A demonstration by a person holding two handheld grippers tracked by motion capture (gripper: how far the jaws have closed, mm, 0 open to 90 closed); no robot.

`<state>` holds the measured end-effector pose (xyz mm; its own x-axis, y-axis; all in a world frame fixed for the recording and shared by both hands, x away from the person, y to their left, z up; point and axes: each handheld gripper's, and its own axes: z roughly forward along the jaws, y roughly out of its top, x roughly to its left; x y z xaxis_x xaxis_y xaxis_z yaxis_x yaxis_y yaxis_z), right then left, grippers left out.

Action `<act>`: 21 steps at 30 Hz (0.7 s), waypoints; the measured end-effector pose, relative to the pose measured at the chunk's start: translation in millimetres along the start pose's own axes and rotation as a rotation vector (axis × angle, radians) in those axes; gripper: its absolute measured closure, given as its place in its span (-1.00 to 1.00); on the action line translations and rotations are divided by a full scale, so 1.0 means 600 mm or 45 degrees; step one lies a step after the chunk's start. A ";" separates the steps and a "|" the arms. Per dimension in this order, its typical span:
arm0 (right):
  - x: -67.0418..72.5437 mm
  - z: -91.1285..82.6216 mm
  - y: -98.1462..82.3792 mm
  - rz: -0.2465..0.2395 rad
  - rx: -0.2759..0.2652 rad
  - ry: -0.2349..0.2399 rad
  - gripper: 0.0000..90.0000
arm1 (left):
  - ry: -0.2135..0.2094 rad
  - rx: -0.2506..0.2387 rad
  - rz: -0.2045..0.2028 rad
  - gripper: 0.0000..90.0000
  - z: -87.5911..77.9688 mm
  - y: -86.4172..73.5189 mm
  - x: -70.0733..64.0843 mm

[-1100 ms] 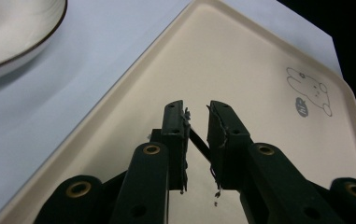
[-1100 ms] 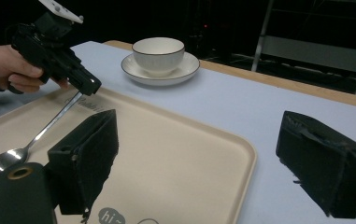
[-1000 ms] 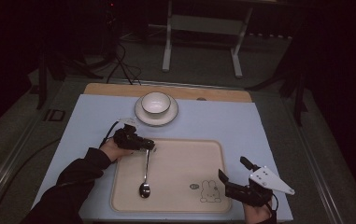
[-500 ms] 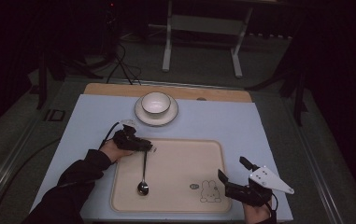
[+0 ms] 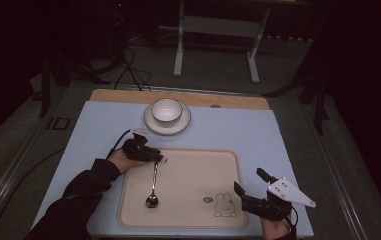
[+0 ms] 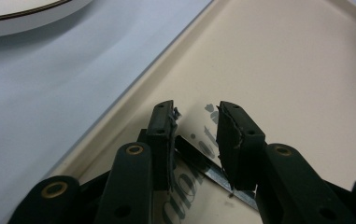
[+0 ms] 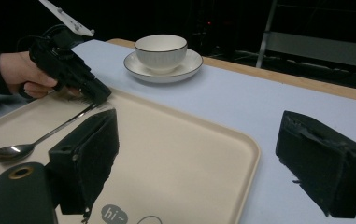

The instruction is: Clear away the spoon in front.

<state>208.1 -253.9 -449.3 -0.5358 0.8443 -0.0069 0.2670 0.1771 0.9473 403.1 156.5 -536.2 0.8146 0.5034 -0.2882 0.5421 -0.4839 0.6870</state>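
Left hand-held gripper (image 5: pixel 159 159) is sitting at the tray's (image 5: pixel 228 159) far-left edge, jaws slightly parted astride the spoon (image 5: pixel 153 186) handle tip. The spoon is lying flat in the tray, bowl toward the desk's near edge. Right hand-held gripper (image 5: pixel 250 187) is hovering wide open, empty, over the tray's near-right corner. A cup (image 5: pixel 166 110) on a saucer (image 5: pixel 184 123) is standing near the far edge.

Left claw (image 5: pixel 159 159): black body, black cable trailing from its rear. Jaw links are matte black with brass-coloured pivot rivets; rectangular pads (image 6: pixel 239 140) carry small screws and frayed edges. Right claw (image 5: pixel 250 186): black, topped by a grey three-cornered plate (image 5: pixel 290 192) with small holes. The person's left arm wears a black sleeve (image 5: pixel 78 192).
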 end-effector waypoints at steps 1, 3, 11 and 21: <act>-0.001 0.000 0.000 0.004 -0.001 0.000 -0.70 | 0.004 -0.003 0.013 0.47 -0.002 0.003 -0.001; -0.003 -0.001 -0.001 0.009 -0.004 0.004 -0.70 | 0.009 -0.012 0.017 0.46 -0.006 0.006 -0.002; -0.001 -0.002 -0.001 0.008 -0.002 0.001 -0.70 | 0.027 -0.008 0.075 0.46 -0.019 0.014 -0.013; 0.000 -0.004 -0.001 0.008 0.000 -0.003 -0.71 | 0.032 0.005 0.188 0.24 -0.060 0.041 -0.053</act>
<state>206.2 -255.4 -448.9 -0.5324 0.8465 -0.0020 0.2703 0.1722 0.9473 383.5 154.2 -486.2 0.8799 0.4447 -0.1674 0.4179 -0.5567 0.7180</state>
